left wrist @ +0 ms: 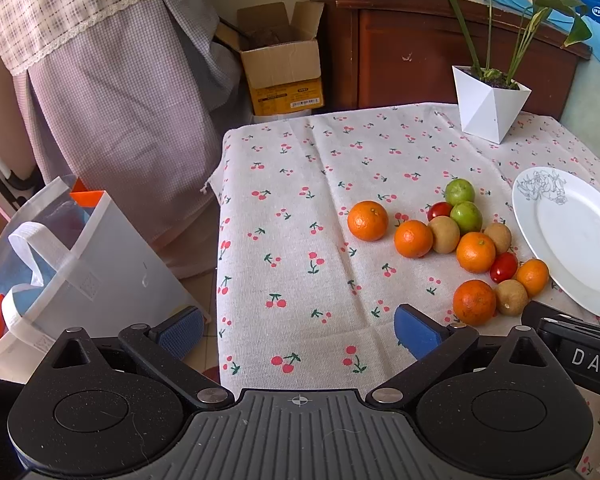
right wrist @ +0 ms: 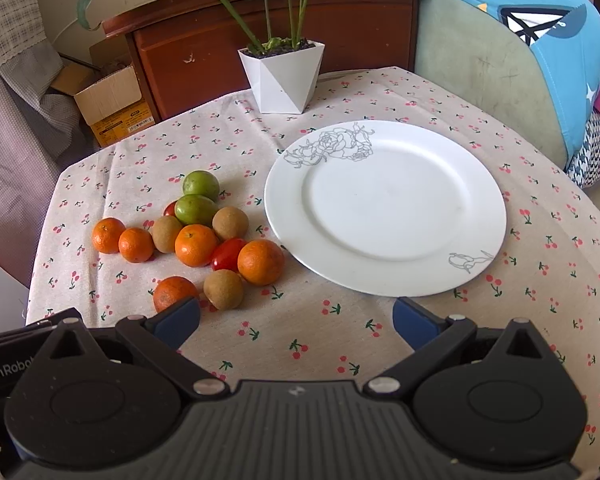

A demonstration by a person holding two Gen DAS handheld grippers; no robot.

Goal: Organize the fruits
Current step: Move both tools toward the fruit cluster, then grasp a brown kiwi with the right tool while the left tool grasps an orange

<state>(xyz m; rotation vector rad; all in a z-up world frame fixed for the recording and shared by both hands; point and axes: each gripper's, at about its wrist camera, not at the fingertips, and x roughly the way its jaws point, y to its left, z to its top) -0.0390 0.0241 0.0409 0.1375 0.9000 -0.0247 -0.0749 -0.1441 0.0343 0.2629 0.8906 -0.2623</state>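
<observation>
Red tomato [right wrist: 229,254] long axis toward plate [right wrist: 480,200]

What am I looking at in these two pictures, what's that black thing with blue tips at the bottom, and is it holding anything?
Those are two hand-held grippers, each carried by a person, with a wide-angle camera looking forward along its two blue-tipped fingers. One picture comes from the left gripper, the other from the right gripper. Both are open and hold nothing.

Both look at one table under a cherry-print tablecloth. On it sits a white plate with nothing on it, and beside it a loose cluster of fruit: oranges, brown kiwi-like fruits, two green fruits and small red tomatoes. A white plant pot stands at the far edge.
</observation>
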